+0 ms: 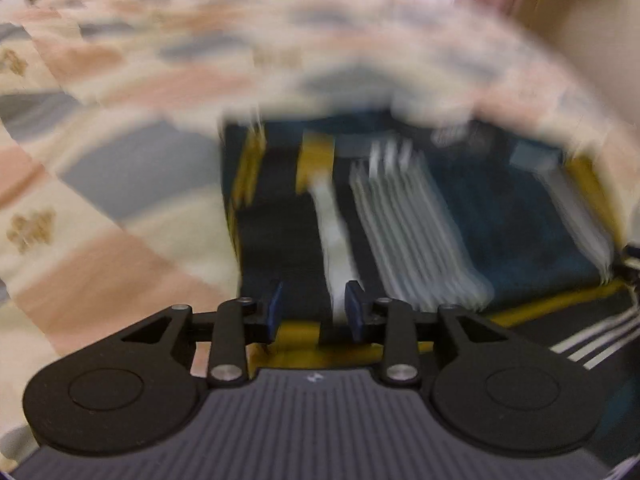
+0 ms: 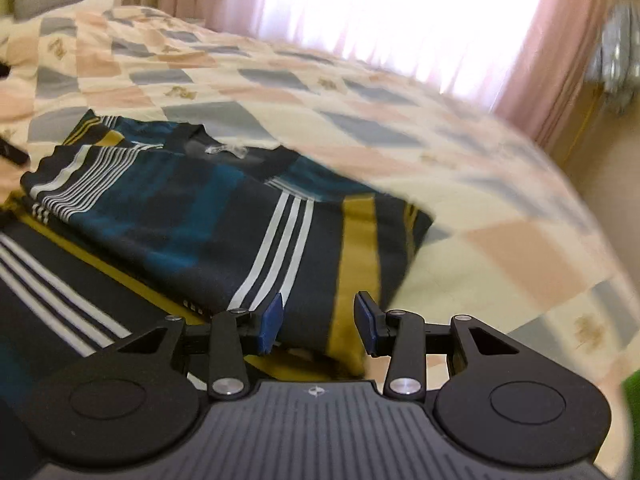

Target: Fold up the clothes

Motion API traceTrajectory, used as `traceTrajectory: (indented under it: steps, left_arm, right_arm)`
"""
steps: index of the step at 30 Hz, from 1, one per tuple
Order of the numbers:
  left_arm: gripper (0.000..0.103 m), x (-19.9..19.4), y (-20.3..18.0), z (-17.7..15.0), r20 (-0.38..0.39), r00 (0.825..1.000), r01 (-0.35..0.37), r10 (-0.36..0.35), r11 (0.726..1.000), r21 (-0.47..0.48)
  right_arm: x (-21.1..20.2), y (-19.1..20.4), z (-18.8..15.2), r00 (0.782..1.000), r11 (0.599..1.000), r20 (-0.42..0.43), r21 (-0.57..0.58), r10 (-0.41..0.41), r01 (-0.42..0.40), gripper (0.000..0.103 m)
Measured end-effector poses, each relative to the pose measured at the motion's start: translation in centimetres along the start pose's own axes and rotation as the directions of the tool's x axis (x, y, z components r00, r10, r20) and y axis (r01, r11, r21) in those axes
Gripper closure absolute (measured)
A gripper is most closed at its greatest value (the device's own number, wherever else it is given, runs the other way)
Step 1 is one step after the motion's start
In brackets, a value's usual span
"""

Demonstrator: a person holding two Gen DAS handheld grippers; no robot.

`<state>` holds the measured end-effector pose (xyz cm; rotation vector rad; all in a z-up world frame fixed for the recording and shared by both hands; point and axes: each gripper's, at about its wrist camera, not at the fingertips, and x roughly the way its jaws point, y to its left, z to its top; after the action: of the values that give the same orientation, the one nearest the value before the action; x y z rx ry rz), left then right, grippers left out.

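The left tool point(image 1: 314, 306) hangs over the near left part of a striped shirt point(image 1: 472, 216), its blue pads point(image 1: 276, 308) standing apart with only a narrow gap; dark cloth and a white stripe show through that gap, but the pads press on nothing. This left wrist view is heavily blurred. It shows the shirt's left edge, trimmed in mustard yellow, lying against the patchwork bedspread point(image 1: 120, 160), which stretches away to the left in pink, grey and cream squares. A sliver of a dark object at the far right border is too smeared to name.

The right wrist view is sharper and gives what the other cannot: the shirt point(image 2: 192, 208) lies folded on the bed, an upper layer doubled over a lower one, with its collar at the far end, teal and dark bands, thin white stripes and a broad yellow band running toward the camera. The right tool point(image 2: 320, 322) is set wider apart than the left, pads point(image 2: 366, 318) clear of the cloth, poised above the shirt's near right corner. Beyond, the bedspread point(image 2: 500, 216) reaches to pink curtains point(image 2: 532, 68) over a bright window, and something green point(image 2: 632, 408) shows at the right border.
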<state>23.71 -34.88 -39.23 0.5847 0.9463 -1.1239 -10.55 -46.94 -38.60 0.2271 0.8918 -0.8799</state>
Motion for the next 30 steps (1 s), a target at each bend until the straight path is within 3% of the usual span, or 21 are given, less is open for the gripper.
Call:
traceTrajectory:
  steps: [2, 4, 6, 8, 10, 12, 15, 17, 20, 22, 24, 26, 28, 30]
  left_arm:
    - [0.072, -0.2, 0.0, -0.4, 0.000, 1.000, -0.025, 0.025, 0.999, -0.037]
    - [0.078, -2.8, -0.1, -0.6, 0.032, 0.999, -0.018, 0.020, 0.997, -0.072]
    - [0.076, -5.2, -0.5, -1.7, 0.072, 0.997, -0.008, 0.012, 0.998, -0.060]
    - [0.076, -5.5, -1.3, -3.2, 0.027, 0.998, -0.057, 0.057, 0.998, -0.009]
    - [0.077, -4.7, -1.4, -5.1, -0.072, 0.992, -0.106, 0.107, 0.994, 0.006]
    - [0.080, -6.0, -1.4, -6.7, -0.109, 0.987, -0.117, 0.115, 0.993, -0.020]
    - [0.078, -10.2, -2.6, -8.8, -0.059, 0.995, -0.086, 0.086, 0.996, 0.014]
    - [0.078, -12.4, -3.2, -10.7, -0.066, 0.995, -0.072, 0.076, 0.996, 0.054]
    - [0.078, -15.1, -3.7, -14.2, -0.092, 0.993, -0.060, 0.072, 0.989, 0.137]
    - [0.078, -16.6, -3.9, -17.1, -0.105, 0.989, -0.074, 0.102, 0.968, 0.240]
    - [0.078, -17.6, -3.4, -20.4, -0.098, 0.986, -0.088, 0.132, 0.926, 0.367]
    - [0.079, -18.7, -2.9, -23.7, -0.081, 0.983, -0.101, 0.162, 0.862, 0.497]
    - [0.079, -19.2, -2.7, -27.2, -0.030, 0.981, -0.124, 0.193, 0.735, 0.667]
    - [0.078, -19.6, -2.6, -30.1, 0.037, 0.981, -0.143, 0.192, 0.573, 0.807]
  right_arm:
    - [1.7, -0.9, -0.5, 0.997, 0.998, -0.077, 0.062, 0.027, -0.022, 0.062]
    - [0.4, -1.5, -0.1, 0.997, 0.994, -0.053, 0.097, 0.051, -0.045, 0.062]
    - [-1.9, -1.9, -0.1, 0.996, 0.990, 0.023, 0.109, 0.082, -0.084, 0.061]
    - [-2.7, -2.0, -0.6, 0.993, 0.989, 0.030, 0.091, 0.111, -0.113, 0.055]
    - [-1.7, -1.8, -1.6, 0.991, 0.992, -0.076, 0.061, 0.112, -0.108, 0.055]
    - [-1.6, -2.0, -2.4, 0.982, 0.992, -0.150, 0.067, 0.118, -0.109, 0.056]
    - [-5.9, -2.7, -2.7, 0.984, 0.980, -0.024, 0.096, 0.177, -0.174, 0.056]
    - [-9.4, -2.6, -3.0, 0.978, 0.976, 0.044, 0.062, 0.205, -0.207, 0.055]
    - [-13.8, -1.6, -5.5, 0.974, 0.975, 0.056, -0.030, 0.220, -0.219, 0.049]
    - [-16.2, -0.8, -7.9, 0.975, 0.971, 0.034, -0.104, 0.218, -0.213, 0.049]
    - [-18.4, 0.2, -11.0, 0.980, 0.961, -0.006, -0.193, 0.198, -0.196, 0.049]
    - [-20.3, 1.0, -14.7, 0.988, 0.944, -0.038, -0.290, 0.153, -0.157, 0.049]
    - [-21.8, 2.1, -18.4, 0.993, 0.908, -0.066, -0.403, 0.093, -0.112, 0.049]
    - [-22.6, 3.3, -22.1, 0.995, 0.846, -0.097, -0.526, 0.035, -0.081, 0.049]
